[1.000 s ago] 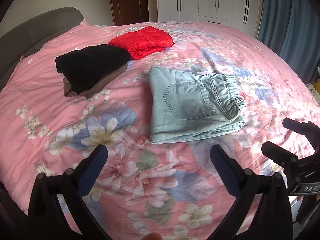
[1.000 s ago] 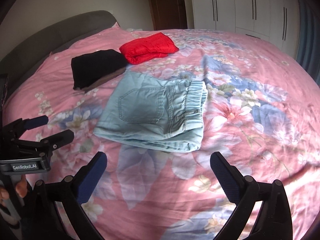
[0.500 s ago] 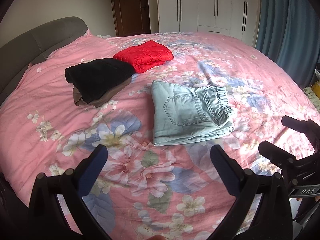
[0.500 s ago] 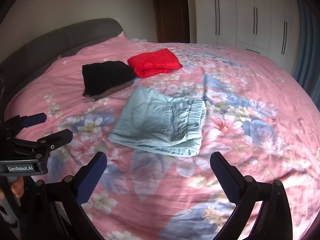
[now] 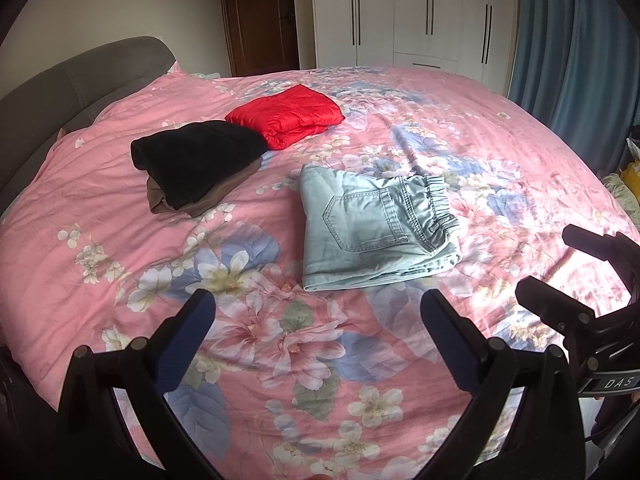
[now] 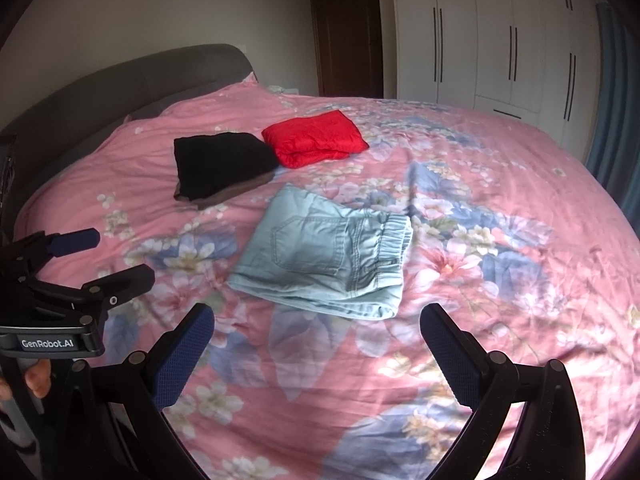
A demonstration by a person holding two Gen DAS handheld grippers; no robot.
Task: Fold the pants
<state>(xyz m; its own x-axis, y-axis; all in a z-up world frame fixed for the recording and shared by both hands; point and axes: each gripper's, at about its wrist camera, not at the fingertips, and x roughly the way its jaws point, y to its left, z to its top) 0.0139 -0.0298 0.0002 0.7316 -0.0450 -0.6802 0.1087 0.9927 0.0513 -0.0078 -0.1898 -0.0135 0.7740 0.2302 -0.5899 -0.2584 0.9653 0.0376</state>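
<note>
**So, pants folded and both your grippers hanging empty**

Your light blue pants (image 5: 376, 228) are lying flat on the pink floral bed (image 5: 120, 264), roughly mid-bed, folded into a compact, nearly square bundle. From the left wrist view the back pocket faces up, the elastic waistband points to the right toward the blue curtain (image 5: 576, 40), and the folded edge sits on the left. The bundle's slightly longer side runs from near you toward the far side of the bed; the stacked layers show along the near edge.

Your left gripper (image 5: 318, 320) is spread wide and released, holding nothing, hovering just short of the bundle's near edge. Your right gripper (image 6: 316, 334) is the same deal: fingers (image 6: 182, 358) parted, nothing between them, also just short of the pants.

Other stuff: a folded black garment (image 5: 200, 160) on top of a brown one sits beyond the pants to the left, apart from them, and a folded red jacket (image 5: 286, 118) is just beside that, farther back. Grey headboard (image 5: 60, 80) on the left, white wardrobe (image 5: 420, 12) and dark wooden door (image 5: 260, 16) at the back. Between your grippers and the pants there's only bedspread.
</note>
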